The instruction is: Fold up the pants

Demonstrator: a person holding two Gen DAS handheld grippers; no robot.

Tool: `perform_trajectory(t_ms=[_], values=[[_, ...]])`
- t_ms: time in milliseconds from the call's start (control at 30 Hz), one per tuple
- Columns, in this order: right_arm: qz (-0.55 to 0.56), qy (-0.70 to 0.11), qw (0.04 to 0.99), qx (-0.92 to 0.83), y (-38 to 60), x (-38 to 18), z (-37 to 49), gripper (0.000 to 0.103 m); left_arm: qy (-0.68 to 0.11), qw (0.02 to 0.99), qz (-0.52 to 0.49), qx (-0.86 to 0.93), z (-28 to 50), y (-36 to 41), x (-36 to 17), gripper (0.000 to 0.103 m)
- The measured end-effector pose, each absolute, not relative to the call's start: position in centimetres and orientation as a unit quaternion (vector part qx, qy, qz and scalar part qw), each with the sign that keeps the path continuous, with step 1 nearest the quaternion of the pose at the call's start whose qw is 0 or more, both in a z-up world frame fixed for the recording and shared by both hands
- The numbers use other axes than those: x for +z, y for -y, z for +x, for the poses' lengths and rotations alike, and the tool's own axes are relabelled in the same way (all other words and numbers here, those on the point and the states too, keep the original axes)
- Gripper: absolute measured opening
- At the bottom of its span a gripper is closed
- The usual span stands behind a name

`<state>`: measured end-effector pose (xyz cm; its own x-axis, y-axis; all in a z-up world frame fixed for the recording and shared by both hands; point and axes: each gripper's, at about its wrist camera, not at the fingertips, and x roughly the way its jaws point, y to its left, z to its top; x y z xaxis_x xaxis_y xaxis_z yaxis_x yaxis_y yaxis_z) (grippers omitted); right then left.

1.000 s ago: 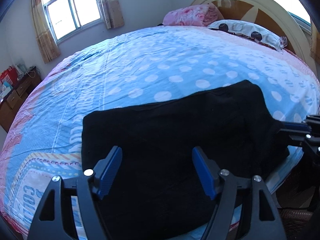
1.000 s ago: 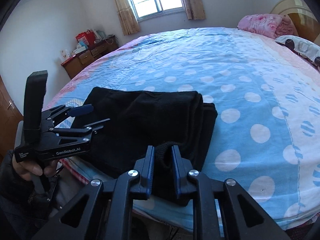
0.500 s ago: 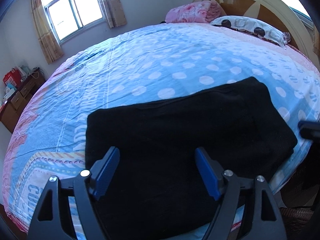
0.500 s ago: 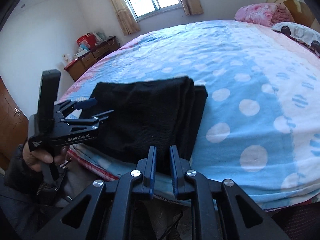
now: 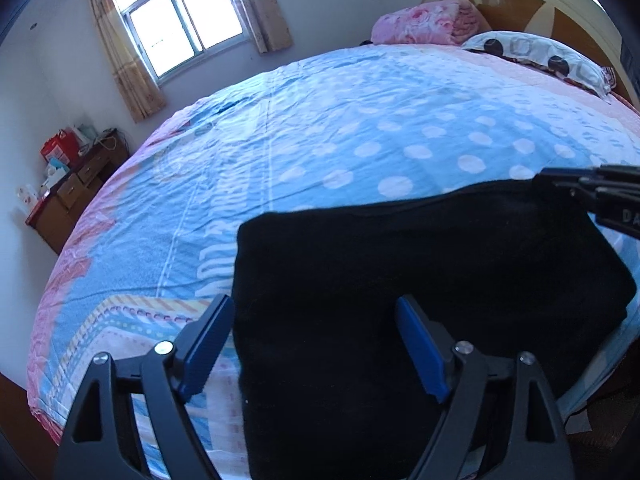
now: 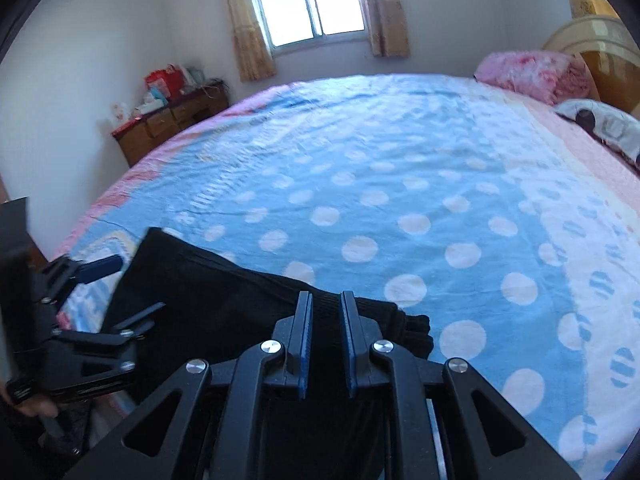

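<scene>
The black pants lie folded into a flat rectangle at the near edge of the bed; they also show in the right wrist view. My left gripper is open and empty, its blue pads spread wide just above the pants' near left part. It also shows in the right wrist view. My right gripper hovers over the pants' right end with its jaws narrowly apart and nothing clearly between them. It also shows in the left wrist view at the right edge.
The bed has a blue polka-dot cover with a pink border. A pink pillow, a spotted pillow and a wooden headboard are at the far right. A wooden dresser with clutter stands by the window wall.
My right gripper has let go of the pants' edge and moved up over the pants' right end. My left gripper has shifted slightly left and stays open.
</scene>
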<state>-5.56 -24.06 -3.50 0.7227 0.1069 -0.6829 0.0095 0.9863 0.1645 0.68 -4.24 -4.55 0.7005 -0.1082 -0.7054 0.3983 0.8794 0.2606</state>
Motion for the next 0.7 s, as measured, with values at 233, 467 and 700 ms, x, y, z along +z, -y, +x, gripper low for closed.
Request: perform_trajectory(t_ms=[233, 467, 700], values=[[0.137, -0.353, 0.925, 0.012, 26.2, -5.5, -5.1, 0.012, -0.376, 0.899, 0.183, -0.129, 1.0, 3.7, -5.8, 0.095], [0.218, -0.333, 0.917, 0.026, 27.6, -5.6, -6.2, 0.015, -0.377, 0.899, 0.182, -0.132, 0.9, 3.2, -5.5, 0.099], [0.266, -0.285, 0.918, 0.067, 28.3, -4.0, -11.3, 0.016, -0.368, 0.903, 0.177, -0.134, 0.7, 2.9, -5.1, 0.099]])
